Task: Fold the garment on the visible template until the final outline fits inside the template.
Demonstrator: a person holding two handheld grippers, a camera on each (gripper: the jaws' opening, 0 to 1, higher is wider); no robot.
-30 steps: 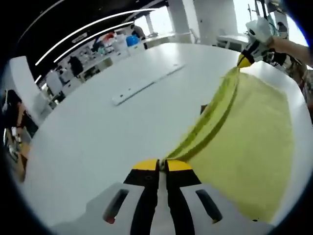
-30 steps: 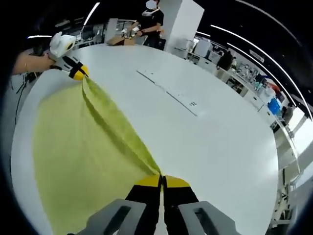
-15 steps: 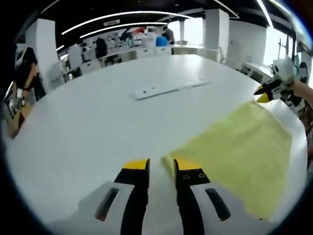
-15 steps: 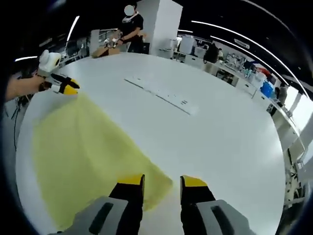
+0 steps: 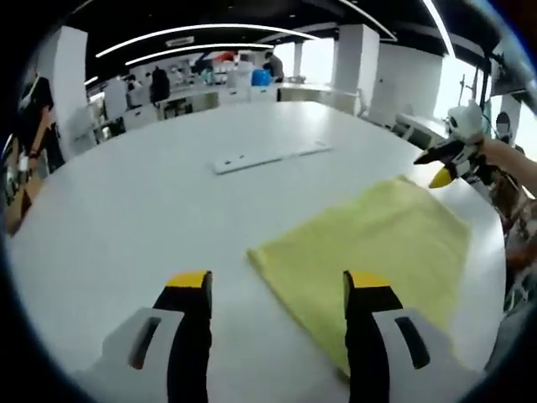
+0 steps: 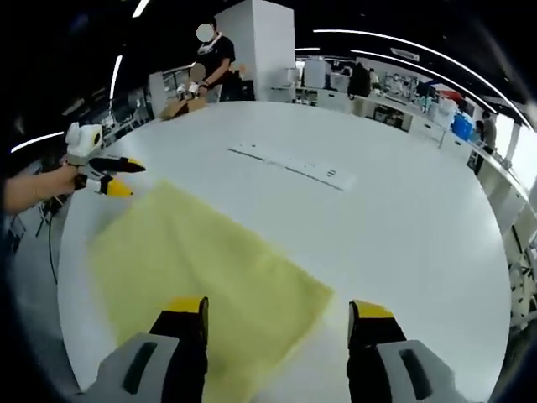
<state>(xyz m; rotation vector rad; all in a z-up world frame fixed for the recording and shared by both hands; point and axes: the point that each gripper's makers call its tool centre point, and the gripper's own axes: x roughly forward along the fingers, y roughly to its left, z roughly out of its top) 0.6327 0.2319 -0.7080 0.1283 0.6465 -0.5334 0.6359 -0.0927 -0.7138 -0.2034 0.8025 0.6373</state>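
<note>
The yellow garment (image 5: 377,248) lies flat on the big white worktop (image 5: 151,210). In the left gripper view it fills the lower right of the frame. In the right gripper view the garment (image 6: 205,277) sits in the lower left.

The left claw (image 5: 277,290) is wide open and holds nothing. One corner of the cloth lies between its two yellow tips. The right claw (image 6: 273,312) is wide open too, with the cloth's edge under it. In the left gripper view the right claw (image 5: 440,164) shows at the right edge of the frame, above the far corner of the cloth. In the right gripper view the left claw (image 6: 113,176) shows at the left edge, also open.

A long white strip (image 5: 268,154) lies further up on the worktop, well apart from the cloth. People stand far off at the top of both views.

The cloth looks like a neat flat rectangle, so some folding seems done. I cannot see a template mark around it, so I cannot tell if it fits yet. More folds may be needed.
</note>
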